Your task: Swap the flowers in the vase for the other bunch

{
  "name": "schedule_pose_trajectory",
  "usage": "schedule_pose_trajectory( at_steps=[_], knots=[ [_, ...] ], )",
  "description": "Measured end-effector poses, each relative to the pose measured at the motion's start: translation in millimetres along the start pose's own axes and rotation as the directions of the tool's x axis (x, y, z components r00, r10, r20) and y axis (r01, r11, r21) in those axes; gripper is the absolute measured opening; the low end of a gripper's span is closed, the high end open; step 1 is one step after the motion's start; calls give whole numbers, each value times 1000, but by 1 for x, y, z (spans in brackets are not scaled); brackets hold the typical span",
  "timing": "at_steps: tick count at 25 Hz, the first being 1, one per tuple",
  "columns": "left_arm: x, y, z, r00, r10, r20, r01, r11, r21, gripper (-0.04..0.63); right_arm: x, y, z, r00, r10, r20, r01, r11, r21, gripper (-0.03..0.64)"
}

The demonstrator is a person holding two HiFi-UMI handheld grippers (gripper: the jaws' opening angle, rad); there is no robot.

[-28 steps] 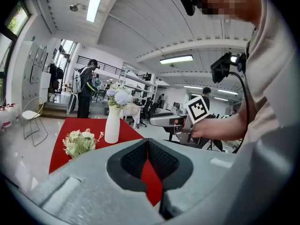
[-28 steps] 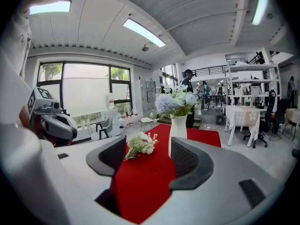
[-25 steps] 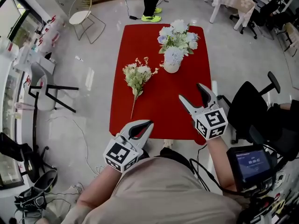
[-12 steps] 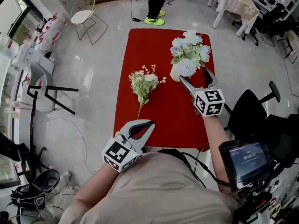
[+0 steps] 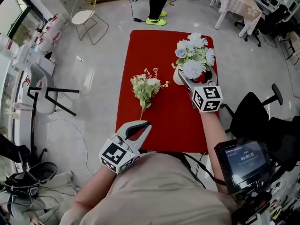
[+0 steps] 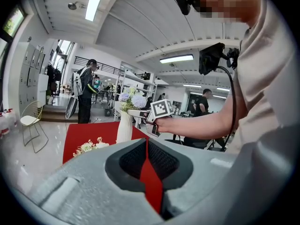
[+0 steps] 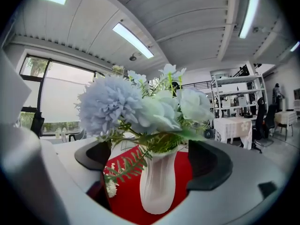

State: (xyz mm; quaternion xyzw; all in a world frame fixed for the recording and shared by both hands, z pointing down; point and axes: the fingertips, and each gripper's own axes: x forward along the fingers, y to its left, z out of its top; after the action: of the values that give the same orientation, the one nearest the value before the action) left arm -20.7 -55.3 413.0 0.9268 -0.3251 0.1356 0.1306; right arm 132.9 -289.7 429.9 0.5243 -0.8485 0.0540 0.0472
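Note:
A white vase (image 5: 177,77) with pale blue and white flowers (image 5: 193,55) stands at the far right of the red table (image 5: 164,125). The other bunch (image 5: 146,87), green with small white blooms, lies flat mid-table. My right gripper (image 5: 194,77) is open, its jaws just widened, and they stand either side of the vase (image 7: 158,184) without pressing it. In the right gripper view the flowers (image 7: 140,109) fill the space above the jaws. My left gripper (image 5: 142,127) is shut and empty over the table's near edge. From it I see the vase (image 6: 124,125) and the loose bunch (image 6: 89,146).
A person in yellow-green shoes (image 5: 157,18) stands beyond the table's far end. A black office chair (image 5: 253,109) sits close on the right. A wire chair (image 5: 84,11) and a dark-legged chair (image 5: 47,93) stand to the left. A small screen (image 5: 243,159) hangs by my right arm.
My right gripper has moved away from me across the table to the vase, and its jaws have opened wider around it. The left gripper has shifted slightly.

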Motion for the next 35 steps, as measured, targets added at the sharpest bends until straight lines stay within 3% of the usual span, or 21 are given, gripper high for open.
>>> schedule_pose_trajectory(
  at_steps=[6,8,13,16,17,20,23,35],
  knots=[
    [7,4,0,1000,12,-4,-12,1000,-7,8,7,-7,15,999,10,47,-8,999,-38,499],
    [8,5,0,1000,17,-4,-17,1000,-10,8,6,-9,19,998,3,63,0,999,-46,471],
    [12,4,-2,1000,30,-10,-30,999,-21,8,-1,-20,21,995,-52,89,57,997,-54,190],
    [14,1,-4,999,35,-11,-35,999,-23,8,-6,-26,20,993,-74,96,79,995,-59,94],
    [14,1,-5,999,36,-11,-36,999,-23,8,-7,-26,20,993,-71,98,77,995,-59,94],
    [14,2,-3,999,40,-9,-40,999,-25,8,-8,-24,18,995,-48,89,52,998,-43,209],
    [14,5,-2,999,37,-11,-37,999,-26,8,-4,-22,11,998,-31,63,31,1000,-6,281],
    [12,1,-3,999,41,-13,-42,999,-19,8,10,-14,2,995,92,38,-92,996,-11,407]
  ],
)
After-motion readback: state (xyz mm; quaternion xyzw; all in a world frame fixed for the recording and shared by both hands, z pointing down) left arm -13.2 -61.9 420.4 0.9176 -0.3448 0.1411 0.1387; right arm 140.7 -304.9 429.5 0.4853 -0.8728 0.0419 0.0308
